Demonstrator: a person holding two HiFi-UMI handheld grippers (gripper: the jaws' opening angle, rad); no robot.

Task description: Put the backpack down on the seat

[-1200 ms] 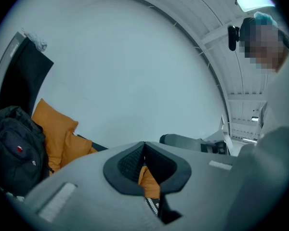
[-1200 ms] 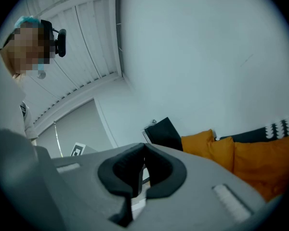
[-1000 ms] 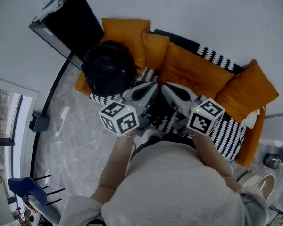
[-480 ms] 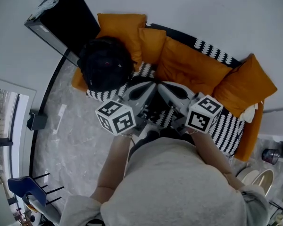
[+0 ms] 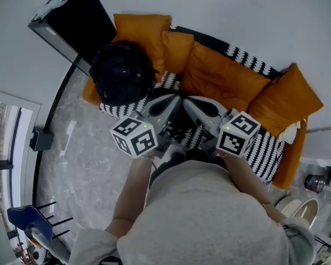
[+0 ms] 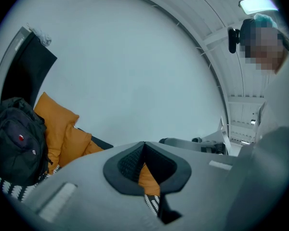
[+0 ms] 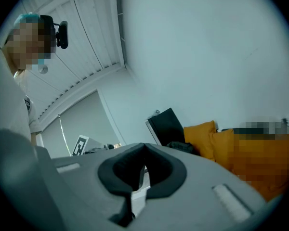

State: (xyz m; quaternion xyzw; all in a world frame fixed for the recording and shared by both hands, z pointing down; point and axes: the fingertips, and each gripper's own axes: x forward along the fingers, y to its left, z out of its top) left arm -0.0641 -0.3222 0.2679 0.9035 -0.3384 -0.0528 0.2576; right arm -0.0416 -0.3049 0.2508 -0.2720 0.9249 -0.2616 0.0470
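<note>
Above sofa, head view: left gripper and right gripper side by side, tips converging, both jaws shut, nothing held. Black backpack, rounded fabric, lies on sofa's left end against orange cushions. Seat black-and-white striped.

Left gripper view: jaws pressed together, empty. Dark ribbed pads. Backpack at far left on striped seat, small red badge on front, plump orange cushion beside it.

Right gripper view: jaws together, empty. Backpack a low dark lump before black cabinet, orange cushions to right.
</note>
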